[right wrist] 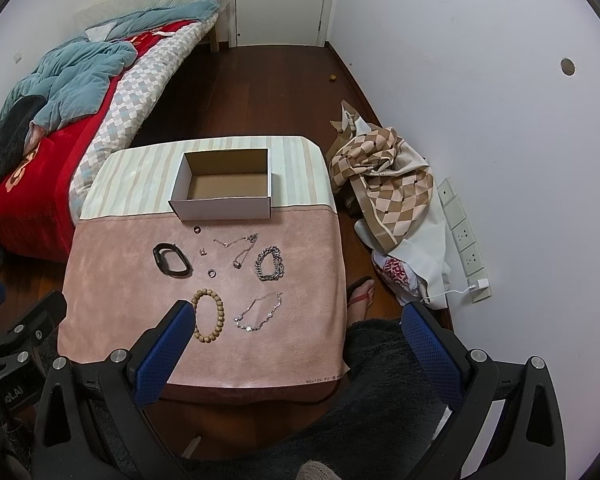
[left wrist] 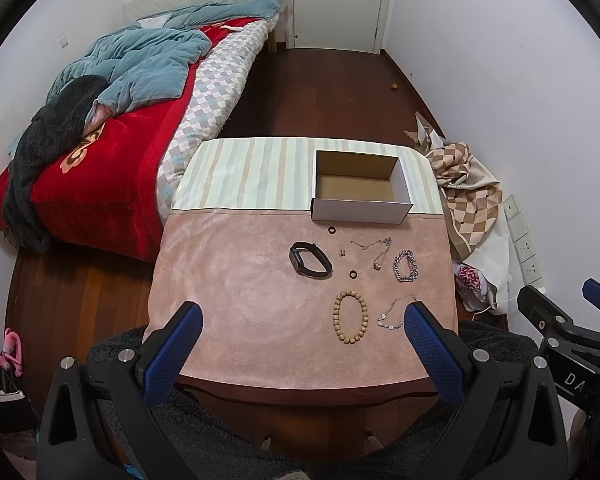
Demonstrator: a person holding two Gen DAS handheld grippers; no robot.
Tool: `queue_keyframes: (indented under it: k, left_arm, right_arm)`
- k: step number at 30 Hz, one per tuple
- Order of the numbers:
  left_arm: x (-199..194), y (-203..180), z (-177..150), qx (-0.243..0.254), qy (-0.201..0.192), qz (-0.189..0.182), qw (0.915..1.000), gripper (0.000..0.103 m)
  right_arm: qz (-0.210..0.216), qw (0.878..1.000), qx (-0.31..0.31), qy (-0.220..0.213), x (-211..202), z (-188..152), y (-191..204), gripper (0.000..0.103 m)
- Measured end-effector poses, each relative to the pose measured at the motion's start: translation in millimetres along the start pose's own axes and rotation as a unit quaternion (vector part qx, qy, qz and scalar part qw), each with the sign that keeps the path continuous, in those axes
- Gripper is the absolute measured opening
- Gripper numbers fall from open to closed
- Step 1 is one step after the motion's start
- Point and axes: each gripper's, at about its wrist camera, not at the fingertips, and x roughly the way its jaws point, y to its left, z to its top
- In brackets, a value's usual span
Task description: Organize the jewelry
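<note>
Black gripper frames with silver screws, blue textured fingers [left wrist: 432, 344], dark fuzzy garment [right wrist: 388, 412], red-strapped sandal [right wrist: 360, 294]

A table [right wrist: 100, 320] covered by a pink suede-like cloth is seen from above. An open white cardboard box [right wrist: 224, 204] with a brown interior is placed at the far side, on a striped cloth. Nearer, laid apart: a black wristband [right wrist: 171, 260], a chunky silver chain bracelet [right wrist: 269, 267], a wooden bead bracelet [right wrist: 209, 314], a thin silver chain [right wrist: 258, 312]. The right hand-held gripper [right wrist: 298, 330] is held wide open above the near edge, blue pads empty.
</note>
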Motion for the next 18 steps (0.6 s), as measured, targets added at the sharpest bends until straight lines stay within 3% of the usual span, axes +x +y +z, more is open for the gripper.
queue_keyframes:
  k: [18]
  left_arm:
    - [-2.6, -5.2, -0.5, 0.002, -0.003, -0.001, 1.0000, 0.103]
  right_arm:
    - [0.001, 1.000, 0.002, -0.004, -2.1, 3.4, -4.0, 0.103]
